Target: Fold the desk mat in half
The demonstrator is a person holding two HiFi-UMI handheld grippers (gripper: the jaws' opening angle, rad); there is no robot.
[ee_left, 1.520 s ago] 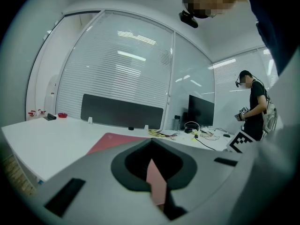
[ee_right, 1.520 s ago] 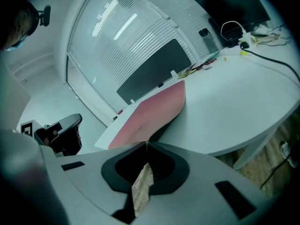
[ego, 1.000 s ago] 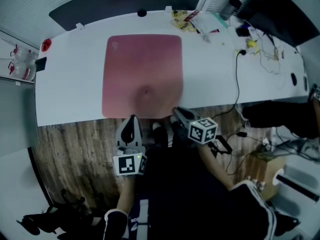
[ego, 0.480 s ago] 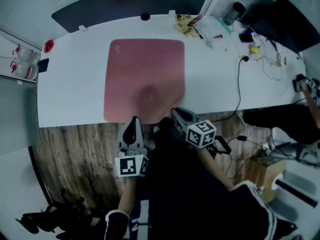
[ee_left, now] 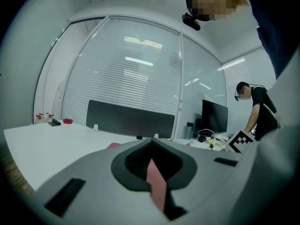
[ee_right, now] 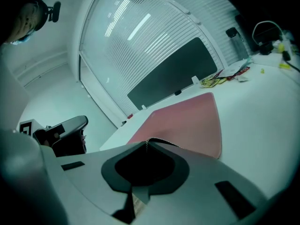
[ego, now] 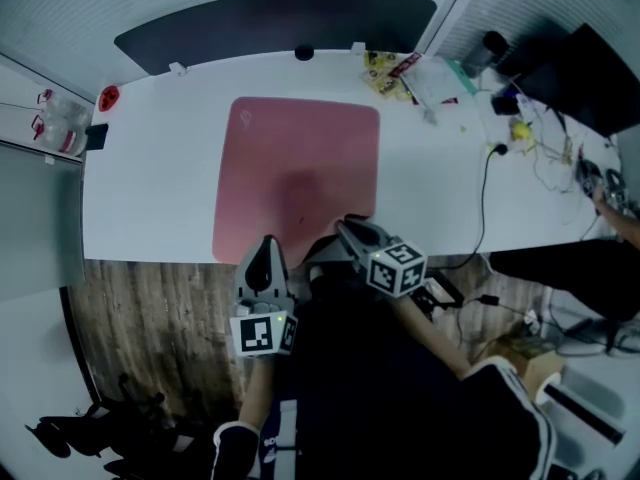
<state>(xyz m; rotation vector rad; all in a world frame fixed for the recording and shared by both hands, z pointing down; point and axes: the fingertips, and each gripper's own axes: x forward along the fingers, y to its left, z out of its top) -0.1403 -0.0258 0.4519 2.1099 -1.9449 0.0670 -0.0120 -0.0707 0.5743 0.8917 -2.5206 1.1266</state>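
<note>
The pink desk mat lies flat and unfolded on the white table. My left gripper hovers at the mat's near edge, towards its left corner. Its jaws meet at the tips and hold nothing, and a sliver of the mat shows past them. My right gripper reaches over the near edge towards the right corner. Its jaws are also shut and empty, just above the mat. The middle of the near edge is hidden behind the grippers and the person's body.
A dark screen panel runs along the table's back edge. Snack packets, papers, a bottle, a monitor and a black cable crowd the back right. A small red item sits far left. Another person stands to the right.
Both grippers have moved forward: the tips, which were at or just short of the mat's near edge, now reach over it. The mat is unchanged and still flat.
</note>
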